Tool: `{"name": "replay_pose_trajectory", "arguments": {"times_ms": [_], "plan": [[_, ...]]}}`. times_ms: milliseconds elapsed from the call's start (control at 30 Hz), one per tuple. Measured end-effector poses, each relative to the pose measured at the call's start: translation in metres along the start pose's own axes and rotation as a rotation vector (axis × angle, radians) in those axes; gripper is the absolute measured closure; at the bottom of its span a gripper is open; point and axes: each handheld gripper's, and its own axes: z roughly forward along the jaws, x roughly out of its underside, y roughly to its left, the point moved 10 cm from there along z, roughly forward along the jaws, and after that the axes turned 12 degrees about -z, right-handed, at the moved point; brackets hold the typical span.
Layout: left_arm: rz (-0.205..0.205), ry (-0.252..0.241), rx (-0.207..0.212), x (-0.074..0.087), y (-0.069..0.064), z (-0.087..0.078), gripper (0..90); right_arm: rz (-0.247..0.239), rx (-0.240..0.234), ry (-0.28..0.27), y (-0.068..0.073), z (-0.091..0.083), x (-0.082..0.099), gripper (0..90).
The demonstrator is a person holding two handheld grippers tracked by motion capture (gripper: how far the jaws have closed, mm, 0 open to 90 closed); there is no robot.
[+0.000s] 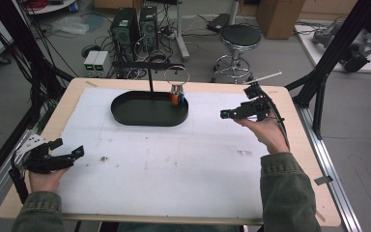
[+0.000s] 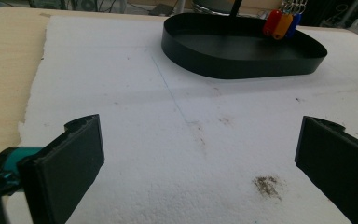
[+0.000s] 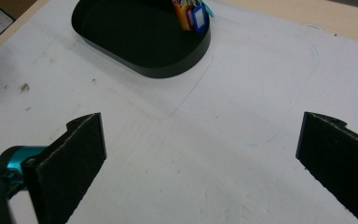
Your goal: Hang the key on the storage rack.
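A black oval tray (image 1: 147, 121) (image 2: 242, 70) (image 3: 168, 70) lies at the back middle of the white foam sheet (image 1: 174, 159). A thin black stand (image 1: 150, 77) rises from it. A bunch of coloured key tags (image 1: 177, 98) (image 2: 282, 23) (image 3: 191, 14) hangs on a metal ring over the tray's right end. My left gripper (image 1: 68, 147) (image 2: 198, 158) is open and holds nothing, low at the sheet's left edge, aimed at the tray. My right gripper (image 1: 237, 103) (image 3: 200, 158) is open and holds nothing, raised right of the tray.
The sheet covers most of a wooden table (image 1: 290, 111) and carries a few brown stains (image 2: 266, 184). Black frame posts (image 1: 328, 53) stand at both sides. Behind the table are a stool (image 1: 240, 36), computer towers (image 1: 125, 26) and cables on the floor.
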Motion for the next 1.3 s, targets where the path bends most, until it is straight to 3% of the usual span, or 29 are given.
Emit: {"name": "replay_pose_trajectory", "arguments": {"times_ms": [267, 467, 1067, 1300], "plan": [[0.000, -0.003, 0.001, 0.000, 0.000, 0.000, 1.7, 0.001, 0.004, 0.012, 0.000, 0.006, 0.022, 0.5], [-0.002, -0.005, 0.002, -0.001, 0.000, 0.000, 1.7, 0.006, 0.011, -0.008, 0.002, 0.008, 0.035, 0.5], [-0.003, -0.004, 0.000, -0.001, 0.000, -0.001, 1.7, 0.050, 0.016, -0.002, 0.007, 0.017, 0.084, 0.5], [-0.002, -0.004, 0.000, -0.001, 0.000, -0.001, 1.7, 0.030, 0.083, 0.009, 0.006, 0.019, 0.107, 0.5]]}}
